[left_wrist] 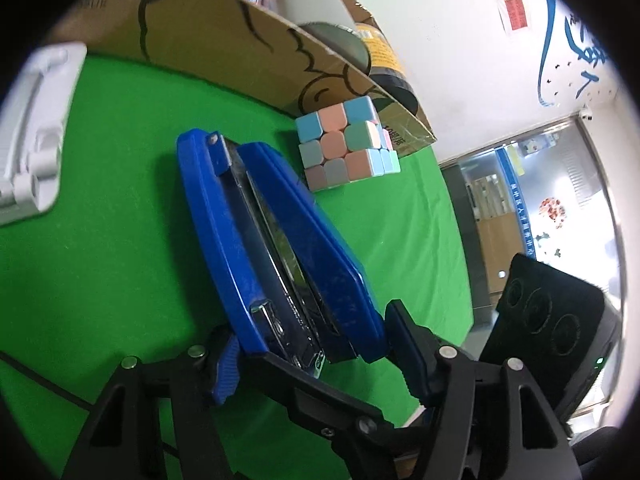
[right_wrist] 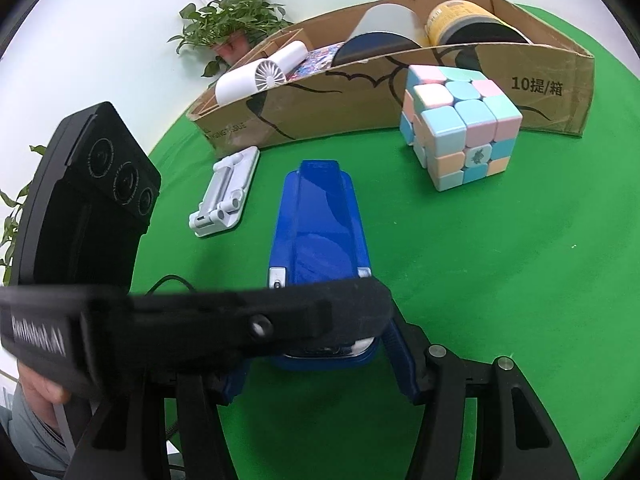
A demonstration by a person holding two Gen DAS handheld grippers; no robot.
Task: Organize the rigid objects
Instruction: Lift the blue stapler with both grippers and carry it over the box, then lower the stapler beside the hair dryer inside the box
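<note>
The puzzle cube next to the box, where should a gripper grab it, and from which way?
Best guess: come from above and close the fingers on two opposite flat sides of the puzzle cube. It sits on the green cloth apart from the cardboard box behind it, top unobstructed.

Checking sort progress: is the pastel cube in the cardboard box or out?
Out. The pastel cube sits on the green cloth in front of the cardboard box wall; the box already holds other items.
</note>
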